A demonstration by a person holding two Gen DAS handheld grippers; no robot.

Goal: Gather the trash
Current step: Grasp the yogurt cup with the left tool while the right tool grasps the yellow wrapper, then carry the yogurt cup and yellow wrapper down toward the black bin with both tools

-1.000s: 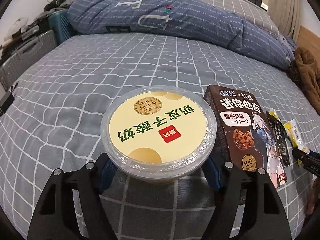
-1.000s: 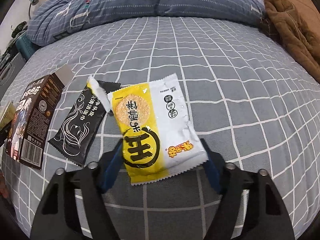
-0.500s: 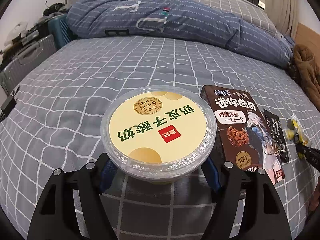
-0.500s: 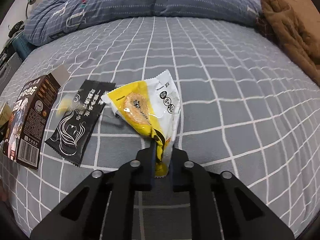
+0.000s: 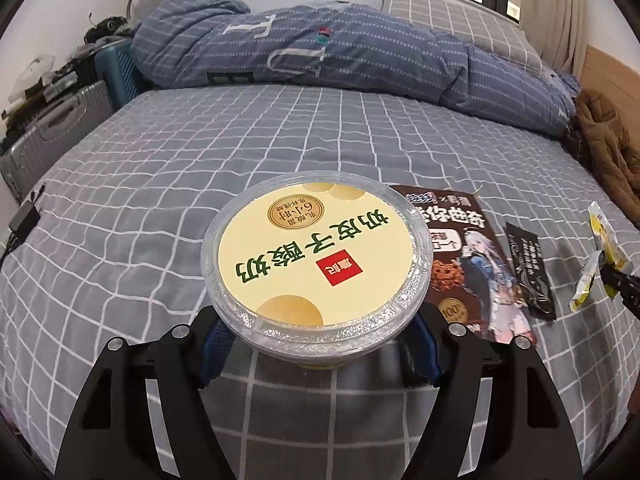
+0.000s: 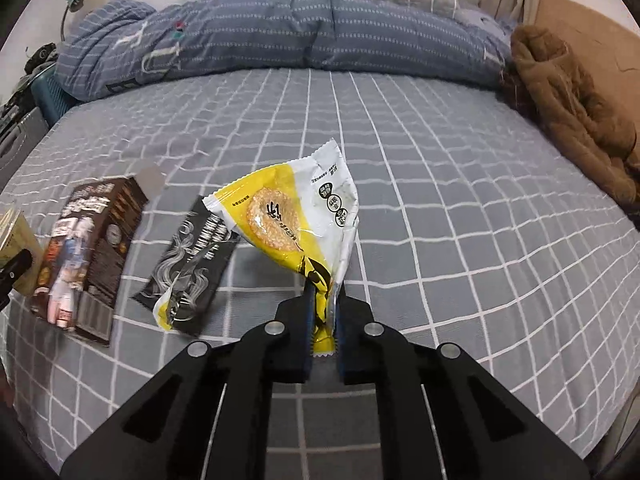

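- Left wrist view: left hand-held gripper (image 5: 318,344), fingers spread wide on either side of a yoghurt tub (image 5: 318,264); blue pads sit by the tub's lower wall, but whether they press it cannot be told. Tub stands upright on the bed (image 5: 160,184), lid on, near centre.
- Right wrist view: right hand-held gripper (image 6: 322,320), fingers drawn together and clamped on the near edge of a yellow snack wrapper (image 6: 296,224). Wrapper is raised clear of the bed, its body sticking up and away from the fingers.
- Black sachet (image 6: 192,256): lies flat on the bed, left of the lifted wrapper. A small yellow scrap (image 6: 162,310) shows at its near end; whether it is attached cannot be told.
- Brown biscuit box (image 6: 88,248): lies flat, left of the sachet, just right of the tub.
- Surroundings: rolled blue duvet (image 5: 320,52) at the far side; brown coat (image 6: 576,112) at far right; suitcase (image 5: 52,132) off the bed, left.
- Handling note, right: grip holds only a thin edge of crinkly film. Judged best to keep the clamp firm and carry it level, without swinging, so the film does not slide out.
- Handling note, left: the tub is wide and its wall looks thin. Judged best to close squarely below the rim, gently, to avoid buckling or tipping.
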